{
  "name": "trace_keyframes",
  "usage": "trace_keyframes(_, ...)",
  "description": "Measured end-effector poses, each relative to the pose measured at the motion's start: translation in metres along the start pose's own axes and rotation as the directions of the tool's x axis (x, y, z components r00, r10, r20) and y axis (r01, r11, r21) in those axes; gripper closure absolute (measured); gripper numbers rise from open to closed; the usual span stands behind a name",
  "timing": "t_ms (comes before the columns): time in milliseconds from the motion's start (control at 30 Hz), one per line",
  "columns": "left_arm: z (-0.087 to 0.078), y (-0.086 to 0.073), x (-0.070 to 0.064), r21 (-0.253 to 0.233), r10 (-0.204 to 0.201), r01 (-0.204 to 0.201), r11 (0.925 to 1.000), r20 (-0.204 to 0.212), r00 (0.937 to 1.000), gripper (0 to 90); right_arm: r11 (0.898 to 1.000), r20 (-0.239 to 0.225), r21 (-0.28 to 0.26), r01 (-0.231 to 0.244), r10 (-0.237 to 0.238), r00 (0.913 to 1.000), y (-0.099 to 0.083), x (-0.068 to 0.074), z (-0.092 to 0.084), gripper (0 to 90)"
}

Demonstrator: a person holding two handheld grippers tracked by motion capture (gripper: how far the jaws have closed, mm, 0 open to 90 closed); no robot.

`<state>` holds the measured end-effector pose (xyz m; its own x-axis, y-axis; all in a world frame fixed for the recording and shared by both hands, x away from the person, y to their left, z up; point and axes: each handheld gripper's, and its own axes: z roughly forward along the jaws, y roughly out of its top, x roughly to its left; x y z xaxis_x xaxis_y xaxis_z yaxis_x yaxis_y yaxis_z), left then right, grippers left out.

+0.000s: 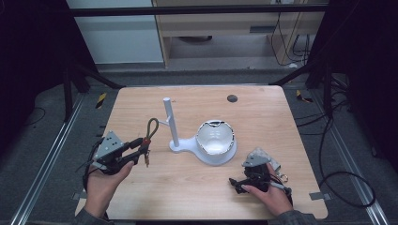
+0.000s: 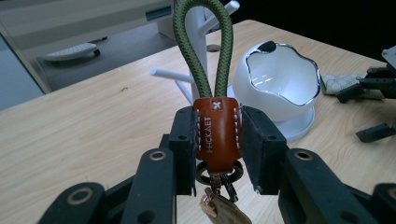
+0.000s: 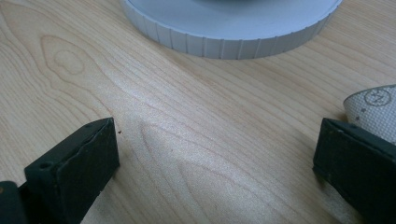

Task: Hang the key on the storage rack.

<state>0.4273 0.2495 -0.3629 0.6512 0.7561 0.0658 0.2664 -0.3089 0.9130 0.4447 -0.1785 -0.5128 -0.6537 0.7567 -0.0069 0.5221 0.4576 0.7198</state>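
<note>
We see a pale wooden tabletop (image 1: 263,117) on grey floor (image 1: 42,126), a light cabinet (image 1: 220,28) behind, cables (image 1: 345,187) trailing right.

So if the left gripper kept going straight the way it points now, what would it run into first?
Most likely the white stand: in the left gripper view its post rises right behind the green loop of the keychain that the left gripper clamps. The white bowl sits slightly right of that line. Depth is hard to judge.

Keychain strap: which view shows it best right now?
The left gripper view: the keychain strap sits close up, clamped at its brown leather tab, green cord loop upright. The high view shows it small, held by the left tongs.
</note>
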Motion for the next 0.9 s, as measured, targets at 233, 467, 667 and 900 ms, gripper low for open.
trace_keyframes(233,0.01,0.009,-0.01,0.001,0.021,-0.021,0.9998,0.021,0.9996,66.2,1.0,0.0,0.0,0.0,0.0,1.0,0.0,0.0,0.0,0.2)
trace_keyframes(467,0.02,0.012,-0.013,0.003,0.022,-0.022,0.9998,0.025,0.9995,66.1,1.0,0.0,0.0,0.0,0.0,1.0,0.0,0.0,0.0,0.2)
trace_keyframes(667,0.028,0.013,-0.014,0.013,0.021,-0.022,0.9997,0.023,0.9995,66.2,1.0,0.0,0.0,0.0,0.0,1.0,0.0,0.0,0.0,0.2)
trace_keyframes(900,0.037,0.011,-0.013,0.023,0.013,-0.014,0.9996,0.024,0.9996,66.1,1.0,0.0,0.0,0.001,-0.001,1.0,0.0,0.0,0.0,0.2)
